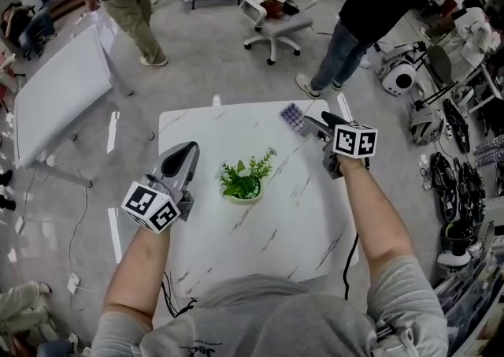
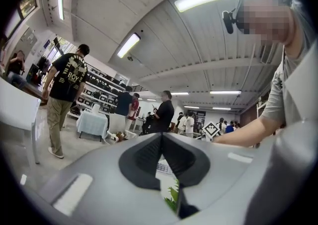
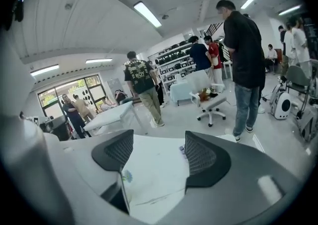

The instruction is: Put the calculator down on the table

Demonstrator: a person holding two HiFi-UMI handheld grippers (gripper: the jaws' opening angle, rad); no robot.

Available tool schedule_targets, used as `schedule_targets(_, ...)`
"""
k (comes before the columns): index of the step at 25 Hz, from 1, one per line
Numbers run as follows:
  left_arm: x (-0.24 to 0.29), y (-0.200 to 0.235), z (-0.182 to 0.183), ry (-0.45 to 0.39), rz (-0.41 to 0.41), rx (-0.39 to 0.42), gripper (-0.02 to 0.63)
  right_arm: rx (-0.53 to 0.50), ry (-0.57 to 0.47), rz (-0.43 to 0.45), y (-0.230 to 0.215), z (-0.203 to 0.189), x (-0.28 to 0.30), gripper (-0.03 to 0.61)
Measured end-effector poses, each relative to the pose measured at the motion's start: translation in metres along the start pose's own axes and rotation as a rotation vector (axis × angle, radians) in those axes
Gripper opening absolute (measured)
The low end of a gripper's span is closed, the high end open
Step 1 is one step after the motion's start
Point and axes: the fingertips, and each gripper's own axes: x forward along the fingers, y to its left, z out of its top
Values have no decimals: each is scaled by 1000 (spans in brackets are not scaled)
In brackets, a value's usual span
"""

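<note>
Calculator on the white marbled worktop, both grippers empty.
Left gripper at the left edge: jaws closed tip to tip. Green plant in a white pot at centre. Right gripper by the right edge: jaws wide apart. Just beyond it, the small calculator with purplish keys lies near the far right corner.

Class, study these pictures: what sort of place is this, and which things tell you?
Probably a robotics lab or workshop: shelves of stored gear, devices and cables heaped on the floor, work tables and an office chair.
</note>
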Motion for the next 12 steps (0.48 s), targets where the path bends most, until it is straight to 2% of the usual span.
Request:
schedule_targets(4,-24,-22,23,2,-39,36,38,-78,-73,45,54,20,-39,266)
schedule_targets(8,-46,-57,47,-7,-61,63,38,-109,-146,159,103,35,-81,181)
schedule_targets(12,-64,-96,67,-21,-42,72,37,-155,-213,246,130,51,-131,87)
